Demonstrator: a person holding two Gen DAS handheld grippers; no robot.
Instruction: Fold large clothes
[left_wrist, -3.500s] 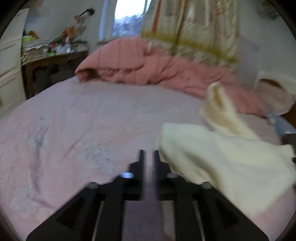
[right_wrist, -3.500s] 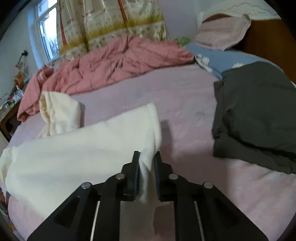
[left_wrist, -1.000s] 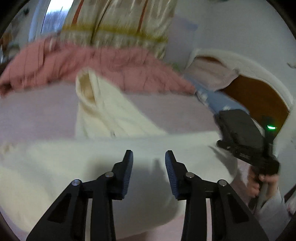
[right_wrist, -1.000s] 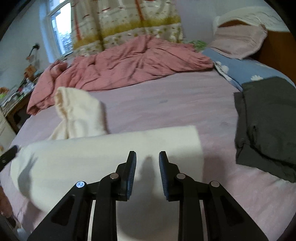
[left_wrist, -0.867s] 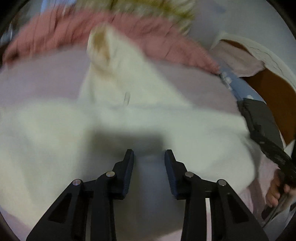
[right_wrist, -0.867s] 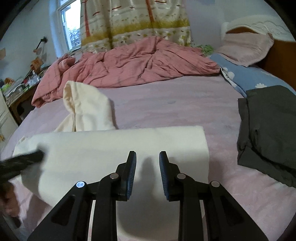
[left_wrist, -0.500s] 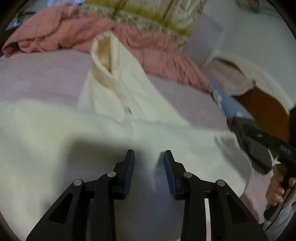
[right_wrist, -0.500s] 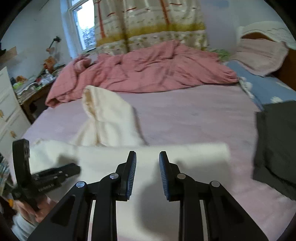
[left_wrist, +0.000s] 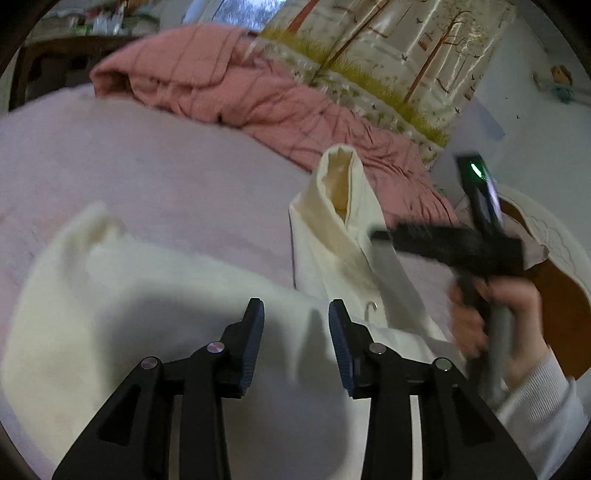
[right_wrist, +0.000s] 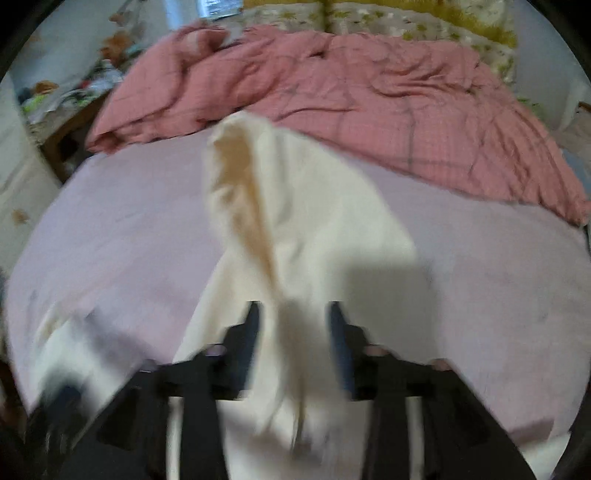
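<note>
With the left tool (left_wrist: 295, 325) gaping empty and the right tool (right_wrist: 291, 332) opening over the cream fleece hooded garment (left_wrist: 155, 317), its upright hood (right_wrist: 258, 192) could slump and spoil the fold.

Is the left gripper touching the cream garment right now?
Cannot tell. In the left wrist view the left gripper hangs open over the cream garment, nothing between its jaws.

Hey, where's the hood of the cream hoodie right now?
In the right wrist view, the cream hoodie's hood stands up mid-frame on the lilac bedsheet, just in front of the crumpled pink quilt.
</note>
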